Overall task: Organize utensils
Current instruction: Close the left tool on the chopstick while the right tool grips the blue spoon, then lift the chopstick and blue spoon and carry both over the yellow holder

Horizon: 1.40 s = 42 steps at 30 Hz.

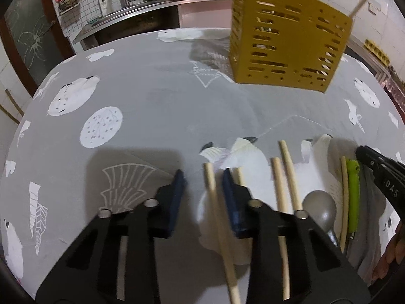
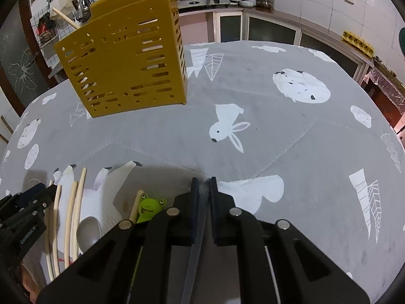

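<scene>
My left gripper (image 1: 203, 179) gapes over a chopstick (image 1: 220, 225); my right gripper (image 2: 203, 186) is clenched, yellow utensil holder (image 2: 126, 55) at eleven o'clock.

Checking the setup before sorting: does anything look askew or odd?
Yes: the slotted yellow plastic utensil holder appears tilted on the grey patterned tablecloth, though fisheye distortion may exaggerate it. One wooden chopstick sticks out crookedly.

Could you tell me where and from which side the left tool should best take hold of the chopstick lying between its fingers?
Grip the chopstick on its bare shaft, coming straight down from above. It lies flat on the tablecloth, running lengthwise between the open fingers of the left tool, so closing across its thin round width should pinch it. The neighbouring chopsticks lie outside the right finger.
</scene>
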Available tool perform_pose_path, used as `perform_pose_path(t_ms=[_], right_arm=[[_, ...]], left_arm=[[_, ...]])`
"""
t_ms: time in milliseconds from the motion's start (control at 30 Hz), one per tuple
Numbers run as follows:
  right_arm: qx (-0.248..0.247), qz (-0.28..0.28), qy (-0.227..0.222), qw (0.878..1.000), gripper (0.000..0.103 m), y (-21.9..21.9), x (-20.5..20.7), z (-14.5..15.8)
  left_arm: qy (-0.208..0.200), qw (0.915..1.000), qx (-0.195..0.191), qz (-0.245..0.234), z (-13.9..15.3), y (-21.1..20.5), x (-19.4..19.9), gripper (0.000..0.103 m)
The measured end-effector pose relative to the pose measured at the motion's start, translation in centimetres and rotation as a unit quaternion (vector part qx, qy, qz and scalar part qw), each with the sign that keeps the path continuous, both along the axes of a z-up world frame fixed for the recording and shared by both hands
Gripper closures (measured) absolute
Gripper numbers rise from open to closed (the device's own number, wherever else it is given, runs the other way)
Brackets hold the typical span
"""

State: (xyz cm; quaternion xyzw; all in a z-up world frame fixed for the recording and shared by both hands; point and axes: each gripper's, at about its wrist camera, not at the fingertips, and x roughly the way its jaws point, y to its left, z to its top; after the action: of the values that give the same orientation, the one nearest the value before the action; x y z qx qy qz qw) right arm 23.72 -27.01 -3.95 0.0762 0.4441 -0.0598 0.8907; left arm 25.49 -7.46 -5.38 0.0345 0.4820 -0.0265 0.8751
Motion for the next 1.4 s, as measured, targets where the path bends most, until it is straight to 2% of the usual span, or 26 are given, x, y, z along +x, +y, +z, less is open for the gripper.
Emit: perform_pose_path(t_ms=[167, 433, 600, 900, 1167, 1400], right_arm=[[0.005, 0.004, -0.009, 1.0, 0.095, -0.2, -0.4, 0.2], [0.01, 0.007, -0.046, 0.999, 0.095, -0.5, -1.4, 1.9], [0.013, 0.007, -0.088, 0.996, 0.095, -0.9, -2.3, 3.9], [0.0, 0.004, -0.17, 0.985, 0.096, -0.8, -4.5, 7.9], [-0.039, 0.008, -0.246, 0.969, 0.096, 0.5, -7.2, 11.1], [-0.073, 0.005, -0.277, 0.958, 0.096, 1.5, -8.3, 12.1]], left_arm=[[0.006, 1.0, -0.004, -0.003, 0.1, -0.1, 0.3, 0.096], [0.005, 0.9993, -0.037, 0.004, 0.4, 0.9, 0.3, 0.098], [-0.018, 0.9985, -0.05, 0.005, 1.6, 1.7, -0.1, 0.099], [-0.109, 0.9921, -0.062, 0.006, 6.5, 3.0, -1.7, 0.099], [-0.214, 0.9731, -0.086, 0.001, 10.7, 4.4, -4.2, 0.099], [-0.27, 0.9588, -0.088, -0.004, 12.6, 5.0, -6.1, 0.099]])
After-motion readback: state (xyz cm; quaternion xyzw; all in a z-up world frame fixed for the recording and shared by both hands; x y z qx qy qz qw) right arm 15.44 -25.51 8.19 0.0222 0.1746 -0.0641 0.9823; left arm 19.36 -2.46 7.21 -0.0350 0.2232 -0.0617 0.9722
